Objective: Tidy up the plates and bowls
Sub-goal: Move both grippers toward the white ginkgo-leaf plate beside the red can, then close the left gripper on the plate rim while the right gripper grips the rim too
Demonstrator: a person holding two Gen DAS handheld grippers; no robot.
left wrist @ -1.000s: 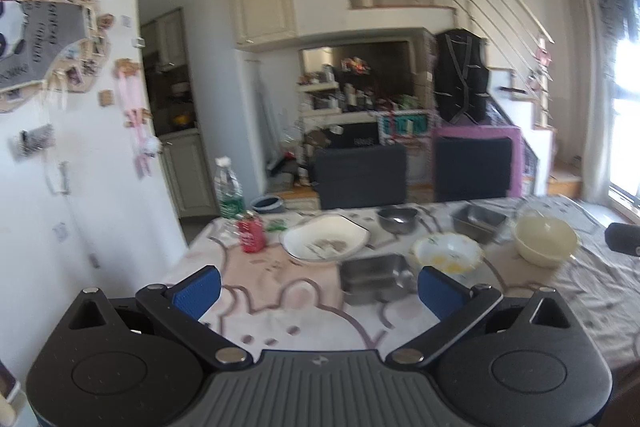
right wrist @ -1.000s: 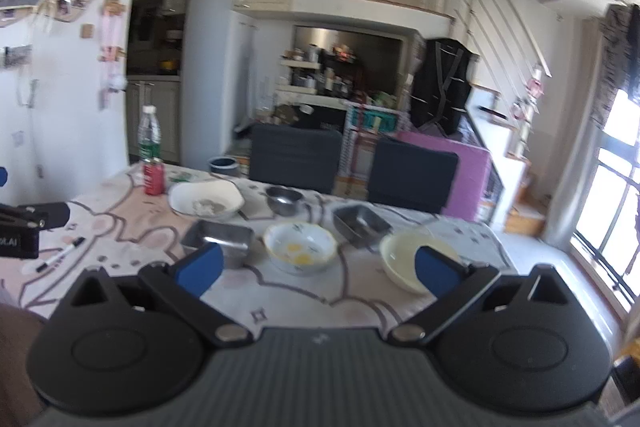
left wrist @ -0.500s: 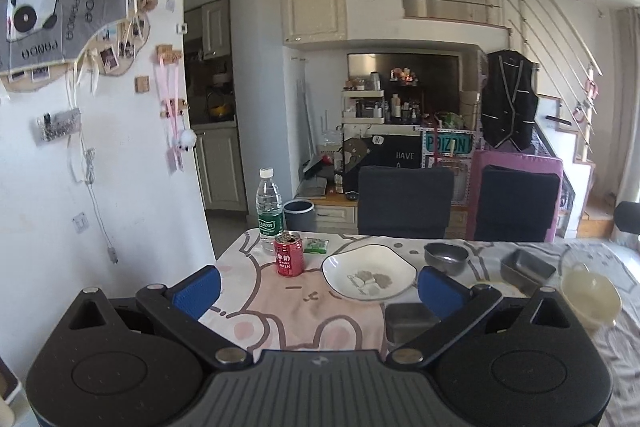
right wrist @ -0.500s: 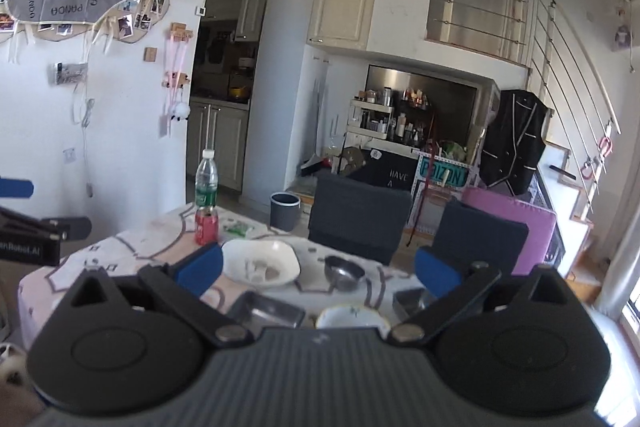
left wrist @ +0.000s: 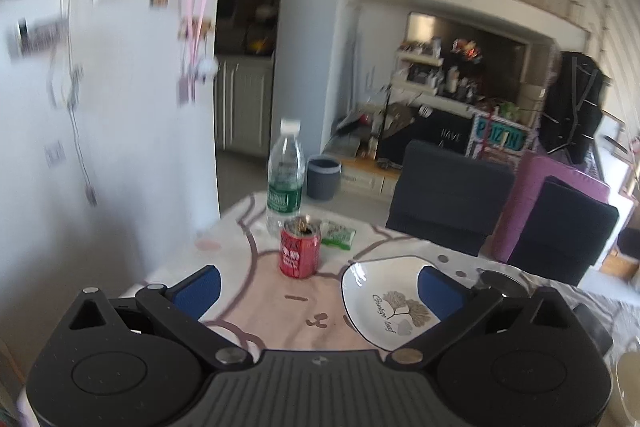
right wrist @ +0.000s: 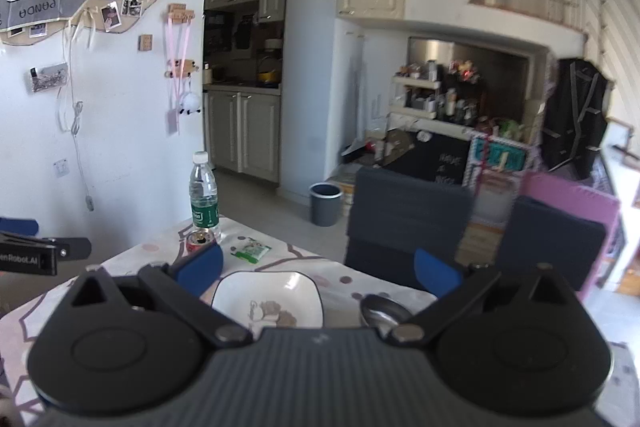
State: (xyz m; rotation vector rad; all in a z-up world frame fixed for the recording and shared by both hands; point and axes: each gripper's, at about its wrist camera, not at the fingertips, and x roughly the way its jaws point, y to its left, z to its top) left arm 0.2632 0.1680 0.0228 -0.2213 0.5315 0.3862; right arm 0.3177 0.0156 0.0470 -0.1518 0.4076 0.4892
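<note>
**Worktop stock, both of my hand-held grippers spread and empty**

Left wrist view:
- My left hand-held gripper [left wrist: 318,283]: blue pads wide apart, nothing between them, held above the worktop [left wrist: 256,303], which carries a pale cloth with pink-brown outlines.
- White plate [left wrist: 384,301] with a leaf motif and script: lies flat on the worktop, ahead and to the right; the right pad overlaps its far right edge in the frame, but I cannot tell whether it touches.
- Red can [left wrist: 300,247], opened: upright, left of the plate and apart from it.
- Water bottle [left wrist: 285,183], green label, white cap: upright just behind the can.
- Green packet [left wrist: 338,235]: flat, just right of the can.
- Metal bowl [left wrist: 500,281]: rim only, beyond the plate, mostly hidden by my gripper's right arm.
- Two dark chairs [left wrist: 448,199] at the far edge of the worktop.

Right wrist view:
- My right hand-held gripper [right wrist: 318,267]: pads wide apart, holding nothing.
- White plate [right wrist: 266,297]: squarish with rounded corners, flat on the worktop [right wrist: 120,263], low between the two pads, its near edge hidden by the gripper body.
- Metal bowl [right wrist: 384,307]: right of the plate, close beside it, partly hidden.
- Red can [right wrist: 198,239] and water bottle [right wrist: 205,195]: far left corner, bottle just behind can.
- Green packet [right wrist: 252,250]: behind the plate.
- My left hand-held gripper [right wrist: 36,251]: at the left edge of the frame.
</note>
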